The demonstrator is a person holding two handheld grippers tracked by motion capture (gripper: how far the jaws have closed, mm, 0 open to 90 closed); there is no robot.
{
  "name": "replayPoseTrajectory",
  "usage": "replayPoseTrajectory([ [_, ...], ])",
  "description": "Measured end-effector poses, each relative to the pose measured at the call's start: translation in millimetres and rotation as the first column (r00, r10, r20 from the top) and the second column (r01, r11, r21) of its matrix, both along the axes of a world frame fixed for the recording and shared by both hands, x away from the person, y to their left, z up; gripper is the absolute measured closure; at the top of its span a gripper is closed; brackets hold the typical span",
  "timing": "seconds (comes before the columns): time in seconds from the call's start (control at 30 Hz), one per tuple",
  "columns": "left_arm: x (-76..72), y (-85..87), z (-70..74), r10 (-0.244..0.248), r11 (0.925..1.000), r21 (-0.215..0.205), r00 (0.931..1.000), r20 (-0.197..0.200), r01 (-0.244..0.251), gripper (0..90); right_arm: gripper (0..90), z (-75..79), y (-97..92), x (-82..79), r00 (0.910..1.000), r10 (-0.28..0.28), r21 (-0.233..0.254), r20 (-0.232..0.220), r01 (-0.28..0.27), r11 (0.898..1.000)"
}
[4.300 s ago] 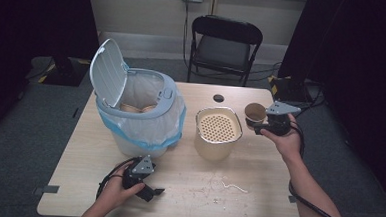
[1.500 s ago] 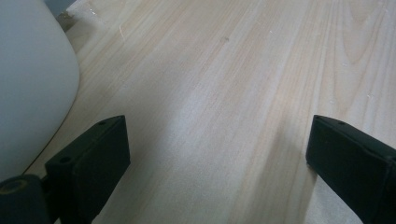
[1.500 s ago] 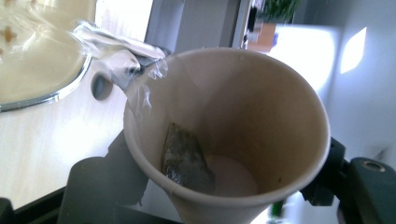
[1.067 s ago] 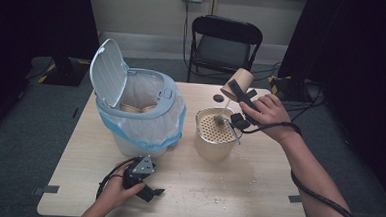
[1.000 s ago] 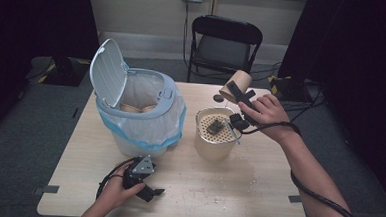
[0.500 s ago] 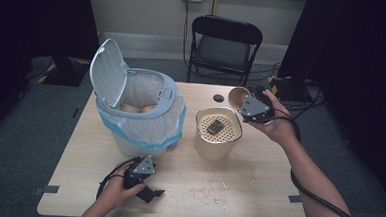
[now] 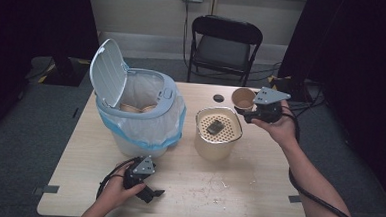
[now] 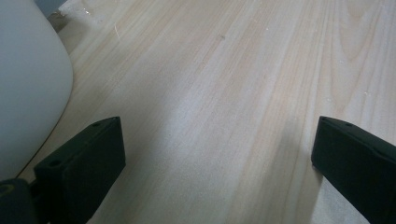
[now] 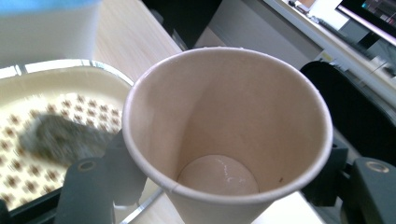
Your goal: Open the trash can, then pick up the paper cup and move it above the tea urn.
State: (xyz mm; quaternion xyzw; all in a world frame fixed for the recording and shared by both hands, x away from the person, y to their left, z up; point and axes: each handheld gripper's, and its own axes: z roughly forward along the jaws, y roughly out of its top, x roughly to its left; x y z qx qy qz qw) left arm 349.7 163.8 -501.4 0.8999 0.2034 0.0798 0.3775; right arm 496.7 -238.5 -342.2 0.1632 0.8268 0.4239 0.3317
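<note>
Over at the far right of the worktop, my right claw pinches the upright paper cup; bin sits well left, so right hand's closest.

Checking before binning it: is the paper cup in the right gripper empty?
Empty: the paper cup, upright between the right gripper's jaws, shows a bare bottom.
</note>
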Motion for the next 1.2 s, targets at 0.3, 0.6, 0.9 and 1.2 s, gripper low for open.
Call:
replayPoseTrajectory([
  [0.3, 0.0, -0.1, -0.2, 0.002, 1.0, -0.002, 1.0, 0.001, -0.002, 2.1, 30.1, 10.6, 1.5, 4.6, 0.9974, 0.006, 0.086, -0.072, 0.0, 0.996],
  [0.6, -0.7, -1.9, -2.2, 0.015, 0.9994, -0.031, 0.9999, 0.005, -0.015, 1.3, 29.8, 20.0, 7.5, 6.0, 0.9943, 0.023, 0.134, -0.104, -0.009, 0.991],
  [0.9, -0.2, -1.9, -2.0, 0.008, 0.9997, -0.022, 0.9999, 0.014, -0.007, 0.1, 29.4, 27.8, 16.4, 8.9, 0.9858, 0.055, 0.169, -0.159, -0.028, 0.985],
  [1.2, -0.3, -2.0, -2.0, 0.006, 0.9997, -0.025, 0.9999, 0.009, -0.006, 0.1, 29.2, 33.7, 29.0, 10.9, 0.9798, 0.081, 0.171, -0.183, -0.049, 0.984],
])
